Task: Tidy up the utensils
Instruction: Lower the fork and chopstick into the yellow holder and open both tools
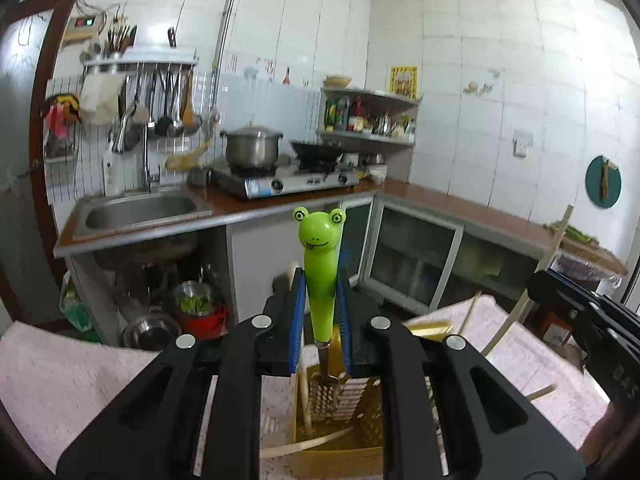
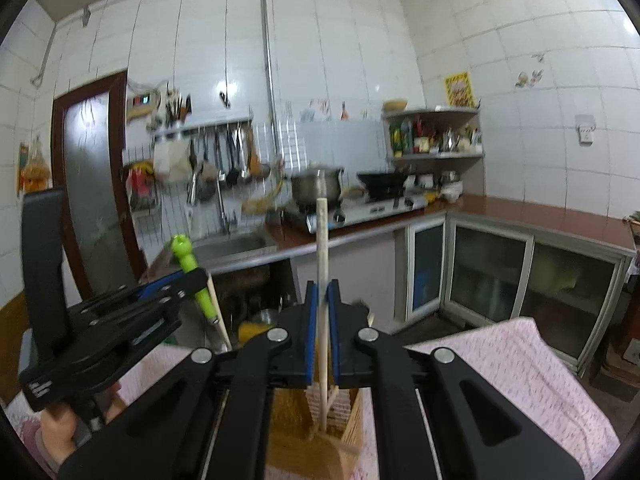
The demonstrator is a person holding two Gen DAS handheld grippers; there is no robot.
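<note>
The left gripper (image 1: 321, 312) clamps the frog-handled fork (image 1: 320, 264) upright, its tines just above the yellow utensil basket (image 1: 340, 432) on the pink-clothed tabletop (image 1: 64, 384). The right gripper (image 2: 322, 334) is closed on a wooden chopstick (image 2: 322, 248), upright, its lower end inside the basket, with free space around.

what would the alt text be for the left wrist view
The left gripper is shut on a green frog-handled fork, held upright with its tines just above a yellow utensil basket on a pink cloth. Behind are a kitchen counter with a steel sink and a pot on a stove.
</note>
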